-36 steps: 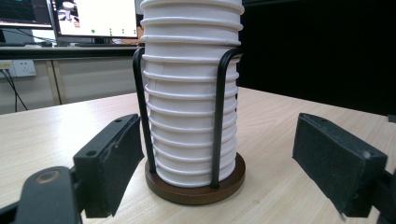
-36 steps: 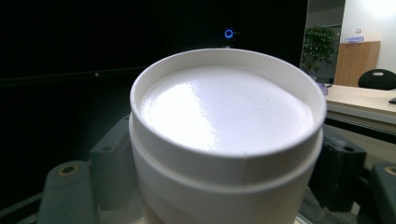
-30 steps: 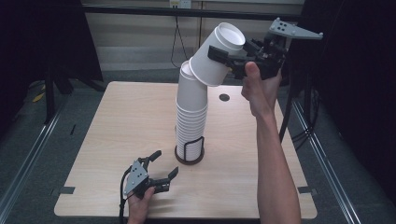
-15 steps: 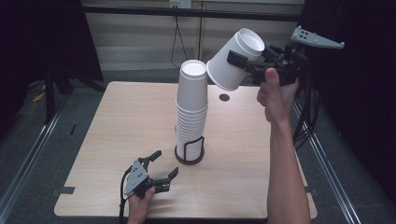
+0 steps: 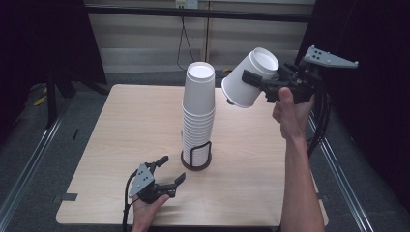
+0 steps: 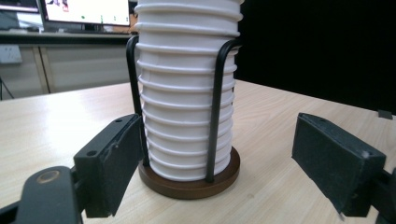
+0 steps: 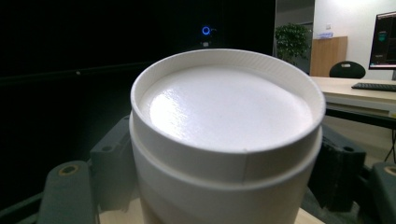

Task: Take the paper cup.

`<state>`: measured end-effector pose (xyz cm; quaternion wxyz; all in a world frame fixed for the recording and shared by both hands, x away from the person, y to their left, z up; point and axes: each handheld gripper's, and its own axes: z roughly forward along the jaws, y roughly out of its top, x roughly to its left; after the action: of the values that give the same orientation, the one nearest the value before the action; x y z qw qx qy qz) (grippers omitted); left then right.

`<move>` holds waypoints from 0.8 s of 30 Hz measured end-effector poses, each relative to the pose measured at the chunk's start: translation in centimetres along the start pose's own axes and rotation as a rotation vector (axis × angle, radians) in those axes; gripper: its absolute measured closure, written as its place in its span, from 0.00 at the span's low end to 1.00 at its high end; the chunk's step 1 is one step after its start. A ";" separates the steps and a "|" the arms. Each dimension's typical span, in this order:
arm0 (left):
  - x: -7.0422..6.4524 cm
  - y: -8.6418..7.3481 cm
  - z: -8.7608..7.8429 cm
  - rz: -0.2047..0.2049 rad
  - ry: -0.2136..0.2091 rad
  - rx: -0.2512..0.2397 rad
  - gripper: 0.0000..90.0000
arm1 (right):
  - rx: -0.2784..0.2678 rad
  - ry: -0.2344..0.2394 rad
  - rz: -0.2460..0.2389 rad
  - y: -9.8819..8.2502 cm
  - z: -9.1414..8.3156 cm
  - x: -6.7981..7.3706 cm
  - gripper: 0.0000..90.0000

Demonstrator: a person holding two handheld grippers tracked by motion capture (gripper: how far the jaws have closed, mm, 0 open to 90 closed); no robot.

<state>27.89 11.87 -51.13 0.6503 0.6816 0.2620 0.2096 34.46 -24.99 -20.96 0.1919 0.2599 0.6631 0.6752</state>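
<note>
A white paper cup (image 5: 250,79), upside down and tilted, is held in the air up and to the right of the tall cup stack (image 5: 198,111), apart from it. Left of and nearer than the stack, the left gripper (image 5: 170,172) rests low over the wooden table (image 5: 121,125), its jaws apart and empty, facing the stack's black wire holder (image 5: 197,157). The right gripper (image 5: 255,80) has its jaws clamped on the cup's sides.

surface (image 5: 125,125): light wood | floor (image 5: 29,145): grey, metal rails (image 5: 31,162) either side | back wall (image 5: 145,34): pale panels, hanging cable (image 5: 182,36) | sides: black curtains (image 5: 43,34) | beyond: monitor (image 7: 385,41), potted plant (image 7: 292,41)
</note>
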 end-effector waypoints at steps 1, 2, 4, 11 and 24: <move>-0.2 0.0 0.1 -0.027 -0.009 0.009 0.18 | 0.006 -0.003 0.002 -0.3 -0.1 0.0 0.25; -0.3 0.0 0.2 -0.041 -0.013 0.007 0.18 | 0.008 0.002 0.002 -0.5 -0.2 0.0 0.25; -0.4 0.2 0.3 -0.041 -0.018 0.017 0.18 | 0.023 0.003 0.004 -1.1 -0.2 0.0 0.25; -0.5 1.4 0.5 -0.027 -0.051 0.022 0.18 | 0.053 -0.012 0.007 -3.2 -0.2 0.3 0.25; -1.0 3.9 0.5 0.019 -0.123 0.010 0.18 | 0.089 0.002 0.033 -7.2 -0.9 1.2 0.26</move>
<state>27.72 10.80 -47.19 0.6596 0.6990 0.2162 0.1719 32.35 -24.63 -27.94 0.1683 0.2783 0.6885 0.6482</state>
